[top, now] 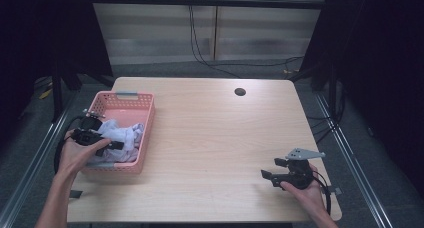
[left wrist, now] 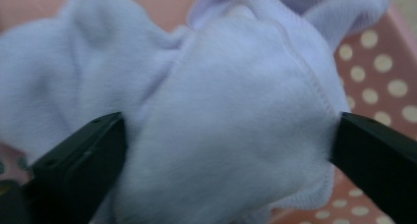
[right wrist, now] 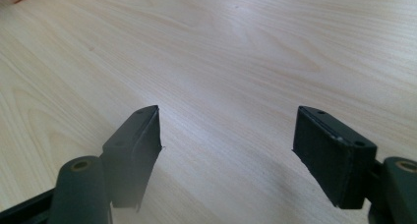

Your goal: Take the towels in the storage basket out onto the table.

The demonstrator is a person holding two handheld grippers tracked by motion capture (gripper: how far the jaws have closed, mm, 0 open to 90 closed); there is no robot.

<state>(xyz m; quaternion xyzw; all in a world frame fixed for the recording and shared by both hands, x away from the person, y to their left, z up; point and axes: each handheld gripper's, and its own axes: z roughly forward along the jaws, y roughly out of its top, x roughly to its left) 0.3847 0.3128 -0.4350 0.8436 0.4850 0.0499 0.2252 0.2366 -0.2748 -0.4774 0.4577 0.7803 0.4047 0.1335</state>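
Left claw (top: 116, 145) over the pink basket (top: 145, 133), jaws spread wide, white cloth (left wrist: 216, 126) bunched between them, edges touching both jaws, not squeezed. Right claw (right wrist: 226, 145) gaping, nothing between, low over bare surface (top: 215, 128), well apart from basket.

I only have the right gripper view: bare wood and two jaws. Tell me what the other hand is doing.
Observer: The left gripper is over a pink basket at the table's left edge.
Operator: Report what's in the basket.
Observer: A crumpled pale lilac cloth.
Operator: Say whether it's gripped.
Observer: The jaws stand wide on either side of a fold of cloth; not clamped.
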